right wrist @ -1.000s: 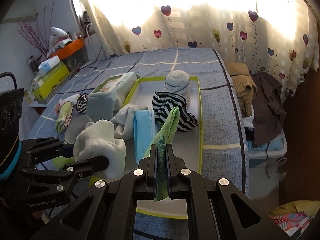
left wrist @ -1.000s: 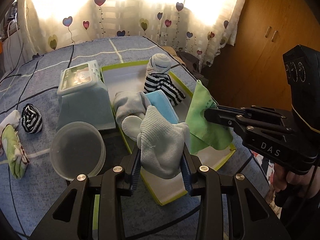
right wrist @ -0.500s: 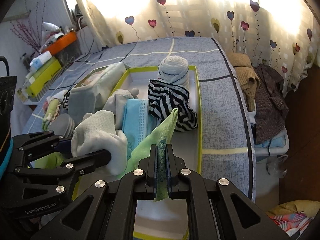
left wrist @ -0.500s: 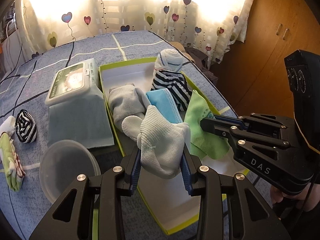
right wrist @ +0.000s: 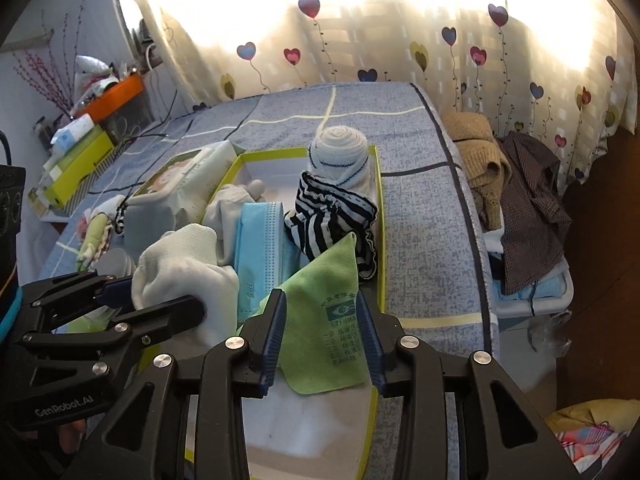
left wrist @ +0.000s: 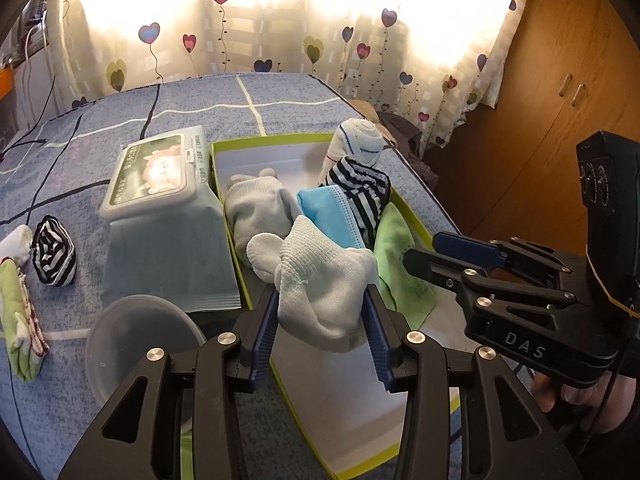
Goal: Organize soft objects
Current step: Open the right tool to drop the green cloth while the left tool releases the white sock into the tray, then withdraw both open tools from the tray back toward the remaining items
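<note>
My left gripper (left wrist: 321, 292) holds a white sock (left wrist: 324, 280) over the near half of the green-rimmed tray (left wrist: 256, 146). Its jaws are opening, and both pads still touch the sock. My right gripper (right wrist: 320, 294) is opening too. The green cloth (right wrist: 332, 320) lies loose between its wide fingers on the tray floor (right wrist: 312, 432). The same gripper (left wrist: 424, 248) shows in the left wrist view over the cloth (left wrist: 400, 256). Farther back in the tray lie a grey sock (left wrist: 256, 208), a blue mask (left wrist: 328, 212), a striped sock (left wrist: 360, 188) and a rolled white sock (left wrist: 356, 136).
A wet-wipes pack (left wrist: 160, 168) stands against the tray's left side, with a clear plastic lid (left wrist: 140, 340) nearer me. A striped sock ball (left wrist: 52, 252) and a green cloth item (left wrist: 20, 320) lie on the bed at far left. Clothes (right wrist: 520, 192) are piled beyond the bed's right edge.
The right gripper's jaws have parted and the green cloth has fallen open onto the tray. Both grippers have edged forward over the tray. The left gripper still has the white sock.
</note>
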`<action>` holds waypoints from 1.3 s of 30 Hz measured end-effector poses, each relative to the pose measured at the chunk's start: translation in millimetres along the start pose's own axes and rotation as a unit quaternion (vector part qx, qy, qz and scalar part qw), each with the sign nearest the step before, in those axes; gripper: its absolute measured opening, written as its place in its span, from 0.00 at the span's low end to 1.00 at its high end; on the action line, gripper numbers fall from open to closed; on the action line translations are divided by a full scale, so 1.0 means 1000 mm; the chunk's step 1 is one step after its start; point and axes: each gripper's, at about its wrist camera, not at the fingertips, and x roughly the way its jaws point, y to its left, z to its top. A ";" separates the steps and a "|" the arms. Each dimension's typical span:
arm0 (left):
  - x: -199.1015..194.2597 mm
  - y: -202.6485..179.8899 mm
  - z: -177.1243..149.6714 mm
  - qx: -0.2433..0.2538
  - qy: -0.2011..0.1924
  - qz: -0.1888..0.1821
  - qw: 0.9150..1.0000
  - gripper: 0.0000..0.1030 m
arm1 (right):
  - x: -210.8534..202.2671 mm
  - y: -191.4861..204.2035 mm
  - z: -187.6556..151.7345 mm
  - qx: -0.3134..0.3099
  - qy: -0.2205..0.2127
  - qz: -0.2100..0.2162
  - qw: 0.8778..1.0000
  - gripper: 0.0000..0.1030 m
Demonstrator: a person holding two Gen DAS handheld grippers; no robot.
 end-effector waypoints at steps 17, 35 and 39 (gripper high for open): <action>-0.076 0.018 -0.008 -0.021 -0.069 -0.011 0.997 0.42 | -0.007 0.041 -0.026 -0.013 0.024 0.012 1.000 0.60; -0.096 0.093 -0.019 -0.091 -0.082 0.032 0.992 0.42 | 0.053 0.041 0.008 0.000 0.049 -0.002 0.999 0.60; -0.095 0.106 -0.020 -0.102 -0.078 0.041 0.991 0.42 | 0.055 0.041 0.015 -0.005 0.049 0.001 0.999 0.60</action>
